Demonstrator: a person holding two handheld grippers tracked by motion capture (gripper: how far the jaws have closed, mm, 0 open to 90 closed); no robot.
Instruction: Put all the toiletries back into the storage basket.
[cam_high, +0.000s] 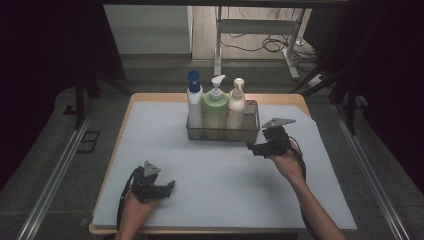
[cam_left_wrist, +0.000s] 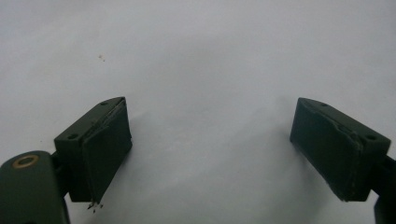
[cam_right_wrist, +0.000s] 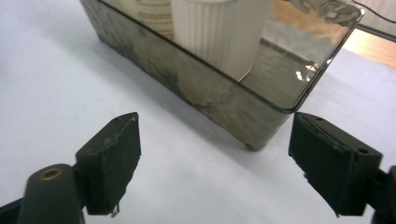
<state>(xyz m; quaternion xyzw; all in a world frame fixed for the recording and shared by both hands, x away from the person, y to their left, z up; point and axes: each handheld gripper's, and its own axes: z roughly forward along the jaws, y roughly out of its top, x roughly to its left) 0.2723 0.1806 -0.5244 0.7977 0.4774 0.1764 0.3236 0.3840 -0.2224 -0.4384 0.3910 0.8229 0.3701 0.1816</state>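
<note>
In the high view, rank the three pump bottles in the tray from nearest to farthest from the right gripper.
From the right gripper, in the high view:
1. Cream bottle, at the right end of the tray, closest.
2. Green bottle, in the middle.
3. White bottle with the blue cap, at the left end, farthest.

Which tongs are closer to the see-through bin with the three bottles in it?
The right tongs. They sit just off the bin's near right corner, open, not touching it. The left tongs are far off, near the table's front left, over bare white cover.
</note>
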